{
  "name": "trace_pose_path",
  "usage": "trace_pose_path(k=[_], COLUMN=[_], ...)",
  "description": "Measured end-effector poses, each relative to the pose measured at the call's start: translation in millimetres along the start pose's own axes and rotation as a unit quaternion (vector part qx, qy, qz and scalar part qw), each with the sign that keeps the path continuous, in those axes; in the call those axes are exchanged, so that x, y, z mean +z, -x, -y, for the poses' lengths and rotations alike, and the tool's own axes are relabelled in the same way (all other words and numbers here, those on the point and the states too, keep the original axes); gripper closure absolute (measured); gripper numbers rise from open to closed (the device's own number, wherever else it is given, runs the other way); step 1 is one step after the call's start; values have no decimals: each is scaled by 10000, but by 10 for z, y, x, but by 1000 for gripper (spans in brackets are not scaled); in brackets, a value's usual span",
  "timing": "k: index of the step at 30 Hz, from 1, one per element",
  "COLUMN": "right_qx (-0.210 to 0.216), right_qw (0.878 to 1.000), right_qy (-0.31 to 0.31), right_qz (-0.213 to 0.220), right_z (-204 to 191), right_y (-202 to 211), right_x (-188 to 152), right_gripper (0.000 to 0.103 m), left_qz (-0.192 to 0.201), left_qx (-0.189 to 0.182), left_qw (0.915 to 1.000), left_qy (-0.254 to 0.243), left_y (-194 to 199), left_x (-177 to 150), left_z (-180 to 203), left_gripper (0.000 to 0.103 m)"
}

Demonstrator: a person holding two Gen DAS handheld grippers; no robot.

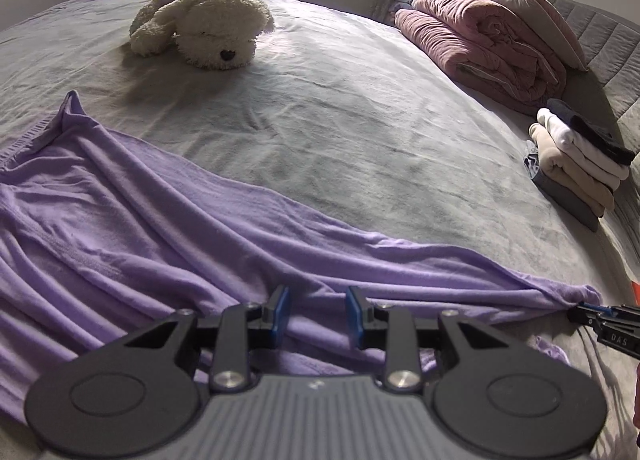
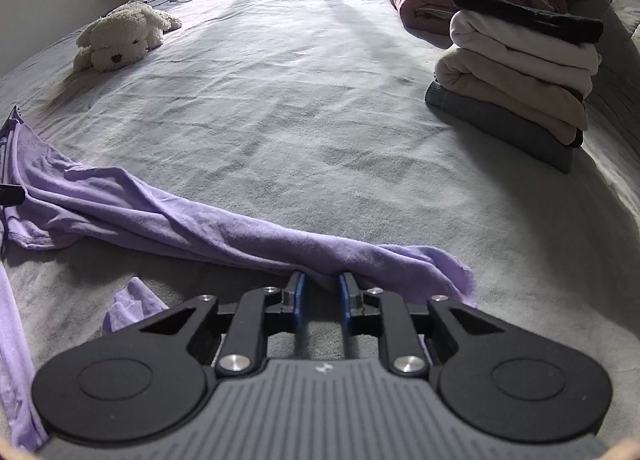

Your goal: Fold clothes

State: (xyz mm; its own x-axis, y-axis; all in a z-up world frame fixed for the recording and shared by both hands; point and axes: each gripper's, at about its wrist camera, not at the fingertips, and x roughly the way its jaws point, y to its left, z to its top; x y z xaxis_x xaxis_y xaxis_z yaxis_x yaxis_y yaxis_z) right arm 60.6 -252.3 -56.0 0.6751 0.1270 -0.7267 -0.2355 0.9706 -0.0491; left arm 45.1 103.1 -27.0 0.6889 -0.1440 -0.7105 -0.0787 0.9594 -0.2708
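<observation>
A lilac garment (image 1: 132,220) lies rumpled on the grey bed sheet (image 1: 340,120), spread wide at the left and drawn into a tight ridge toward the right. My left gripper (image 1: 318,310) is open just above its near folds. My right gripper (image 2: 322,292) is closed on a bunched end of the lilac garment (image 2: 224,232); in the left wrist view it shows at the far right edge (image 1: 580,306), pinching the cloth's tip. A loose scrap of the same cloth (image 2: 132,302) lies near my right gripper.
A white plush dog (image 1: 200,22) lies at the far left of the bed. A stack of folded clothes (image 2: 516,72) stands at the right, with a rolled pink quilt (image 1: 480,40) and a pillow behind it. Grey headboard at the far right.
</observation>
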Motion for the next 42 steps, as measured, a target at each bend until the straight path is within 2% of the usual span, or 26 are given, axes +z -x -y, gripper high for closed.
trace_pose_path(k=[2,6,9,11,13,15,16,18,20,27,35,36,37,40,42], right_qx=[-61,-178,-302,-373,-207,26,139,251,397,891,963,967,980,1097,1028], right_qw=[9998,9985,9973,9970,9980,9989,9991,9992,9986,9943,9921,9918,9917,9902,9907], right_qy=[-165,-465,-566,-525,-458,-361,-279,-111,56,537,804,830,826,853,880], right_qz=[105,215,344,438,381,296,287,293,340,232,-32,-96,-100,-126,-124], right_z=[45,105,113,103,68,14,-36,-136,-249,-720,-987,-1002,-1001,-1002,-1032], right_y=[12,56,162,211,222,222,222,207,184,-66,-398,-441,-453,-457,-447], right_x=[4,4,64,134,204,272,307,360,401,510,609,609,604,624,649], right_gripper=[102,103,103,103,103,100,90,82,58,58,58,58,65,100,102], left_qz=[59,118,9,-15,-13,-38,-52,-77,-48,20,-11,-17,-22,-35,-23], left_qx=[-59,-9,-284,-320,-269,-256,-254,-280,-280,-278,-285,-289,-298,-328,-322], left_qw=[9999,9999,9996,9995,9996,9996,9995,9991,9990,9992,9990,9991,9991,9990,9989], left_qy=[91,-109,-22,10,22,117,190,297,333,284,330,316,316,317,349], left_y=[11,25,35,22,7,-11,-18,-36,-50,-82,-85,-84,-83,-79,-70], left_x=[-40,-70,-23,4,21,37,46,67,76,122,137,137,141,151,165], left_z=[-39,90,107,105,99,52,31,11,17,57,32,41,40,39,26], left_gripper=[72,72,71,71,70,70,70,70,69,68,67,66,66,66,66])
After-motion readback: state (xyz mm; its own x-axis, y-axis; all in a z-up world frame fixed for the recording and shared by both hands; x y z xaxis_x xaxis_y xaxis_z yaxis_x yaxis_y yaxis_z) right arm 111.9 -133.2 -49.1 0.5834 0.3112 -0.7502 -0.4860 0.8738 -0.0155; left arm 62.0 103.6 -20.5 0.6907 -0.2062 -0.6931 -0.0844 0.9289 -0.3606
